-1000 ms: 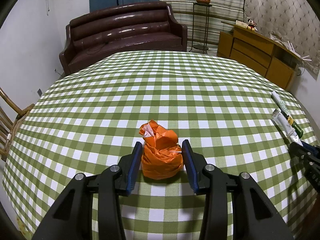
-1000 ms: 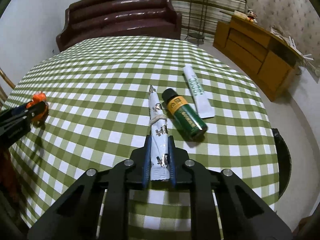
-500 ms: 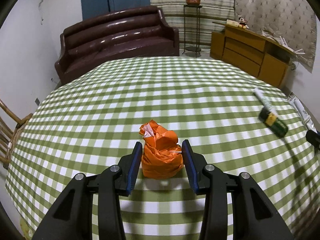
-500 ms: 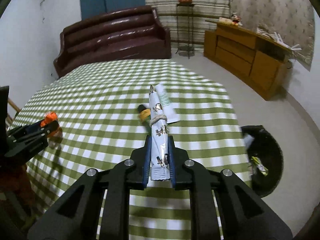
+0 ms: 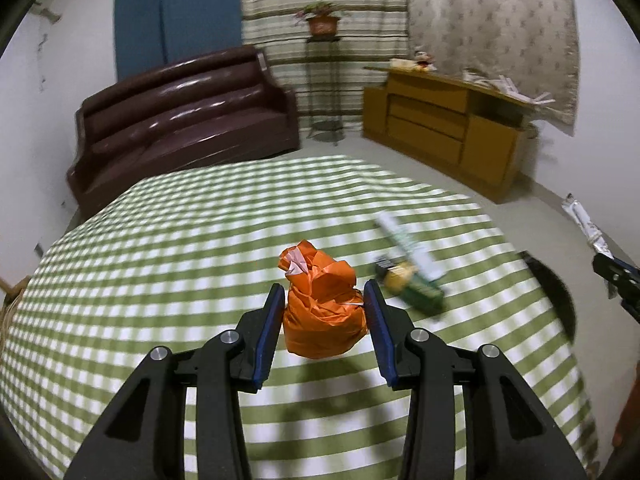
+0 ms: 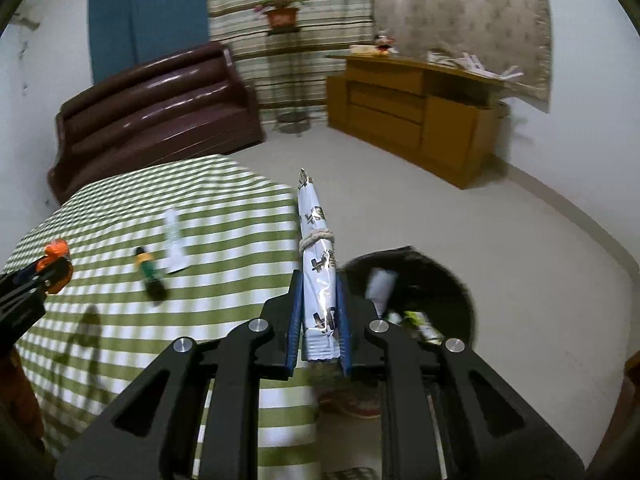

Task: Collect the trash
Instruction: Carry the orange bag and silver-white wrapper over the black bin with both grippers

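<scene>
My left gripper (image 5: pixel 324 300) is shut on a crumpled orange bag (image 5: pixel 322 320), held just above the green-checked table (image 5: pixel 160 280) with its shadow underneath. My right gripper (image 6: pixel 318 278) is shut on a rolled silver-white wrapper (image 6: pixel 312 216) tied with string, past the table's right edge (image 6: pixel 280 408). On the floor below stands a black bin (image 6: pixel 460 280) with some litter inside. From the left wrist, the right gripper (image 5: pixel 616 276) and its wrapper (image 5: pixel 584 224) show at the far right. From the right wrist, the left gripper (image 6: pixel 40 280) and bag (image 6: pixel 56 250) show at the far left.
A green bottle (image 5: pixel 416 294) and a white tube (image 5: pixel 408 248) lie on the table near its right side, also visible as the bottle (image 6: pixel 150 274) and tube (image 6: pixel 176 248). A brown sofa (image 5: pixel 180 120) and a wooden cabinet (image 5: pixel 440 124) stand beyond.
Both grippers have moved right and slightly up with their loads. The right one has passed from above the table to beyond its edge, and the bin has come into view below.
</scene>
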### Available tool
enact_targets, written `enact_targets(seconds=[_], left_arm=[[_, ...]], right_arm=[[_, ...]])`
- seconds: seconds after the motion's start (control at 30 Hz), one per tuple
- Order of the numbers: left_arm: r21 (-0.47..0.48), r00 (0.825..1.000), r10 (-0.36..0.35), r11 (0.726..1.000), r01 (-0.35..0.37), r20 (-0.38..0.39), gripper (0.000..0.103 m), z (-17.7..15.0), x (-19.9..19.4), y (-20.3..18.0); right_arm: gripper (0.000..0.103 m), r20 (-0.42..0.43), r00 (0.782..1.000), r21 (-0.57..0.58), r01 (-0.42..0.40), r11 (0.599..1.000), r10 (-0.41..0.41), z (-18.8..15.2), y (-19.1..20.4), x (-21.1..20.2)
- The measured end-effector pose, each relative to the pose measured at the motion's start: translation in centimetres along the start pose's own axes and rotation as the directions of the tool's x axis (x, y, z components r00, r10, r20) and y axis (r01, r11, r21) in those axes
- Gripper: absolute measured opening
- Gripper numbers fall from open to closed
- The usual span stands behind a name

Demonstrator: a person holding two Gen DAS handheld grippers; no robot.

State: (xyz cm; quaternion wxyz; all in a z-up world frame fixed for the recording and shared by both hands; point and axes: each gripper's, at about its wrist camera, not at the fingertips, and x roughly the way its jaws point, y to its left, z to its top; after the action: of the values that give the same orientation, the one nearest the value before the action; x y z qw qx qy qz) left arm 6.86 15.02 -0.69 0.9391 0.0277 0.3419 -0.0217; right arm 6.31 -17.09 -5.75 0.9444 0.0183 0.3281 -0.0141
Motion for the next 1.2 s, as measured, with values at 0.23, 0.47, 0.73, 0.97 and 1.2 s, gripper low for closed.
enact_targets(seconds=[0.23,0.47,0.73,0.97,1.2], left_arm=[[0.063,0.995,-0.093,0.994,0.091,0.025,0.041,1.3,0.5,-6.8],[0.114,0.985,-0.169,0.980,0.164,0.036,0.041,2.1,1.4,-11.7],[0.152,0.977,-0.213,0.967,0.207,0.028,0.041,2.8,2.8,-15.8],[0.178,0.972,-0.234,0.957,0.228,0.013,0.041,2.8,3.9,-18.3],[0.194,0.972,-0.233,0.954,0.231,-0.009,0.041,2.7,5.0,-20.2]], right_arm=[[0.015,0.011,0.997,0.032,0.072,0.997,-0.072,-0.2,-3.6,1.0],[0.015,0.006,0.994,0.072,0.107,0.992,-0.108,-0.5,-6.6,1.7],[0.015,0.000,0.992,0.098,0.122,0.988,-0.123,-0.7,-8.3,2.7],[0.016,-0.009,0.992,0.120,0.127,0.985,-0.127,-1.2,-9.2,3.6],[0.016,-0.019,0.992,0.139,0.128,0.982,-0.126,-1.4,-10.0,4.6]])
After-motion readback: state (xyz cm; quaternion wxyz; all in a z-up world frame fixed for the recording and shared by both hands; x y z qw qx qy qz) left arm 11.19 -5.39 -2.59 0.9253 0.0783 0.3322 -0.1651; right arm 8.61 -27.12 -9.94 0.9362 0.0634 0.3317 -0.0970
